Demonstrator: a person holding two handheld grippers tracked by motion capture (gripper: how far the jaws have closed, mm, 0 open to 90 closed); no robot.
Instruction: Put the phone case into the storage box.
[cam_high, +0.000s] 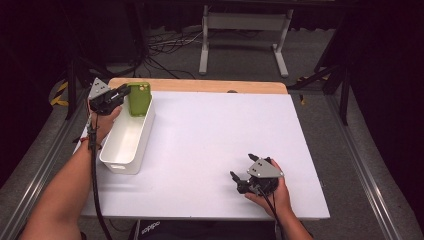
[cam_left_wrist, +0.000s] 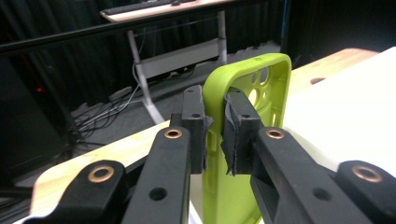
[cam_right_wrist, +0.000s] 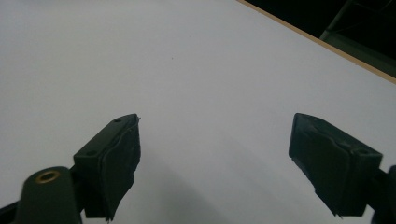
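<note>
My left gripper (cam_left_wrist: 215, 126) fingers clamp the green phone case (cam_left_wrist: 252, 88) edge, upright over the white bin (cam_high: 127, 145). My right gripper (cam_right_wrist: 215, 158) fingers spread wide, empty, above the table (cam_right_wrist: 187, 60).

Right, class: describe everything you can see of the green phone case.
The green phone case is lime-coloured, looks like soft matte plastic, with rounded corners, a raised rim and camera cut-outs near its top. It stands upright on end, its lower part inside the far end of the white bin. The left gripper pinches one side wall between its pads.
</note>
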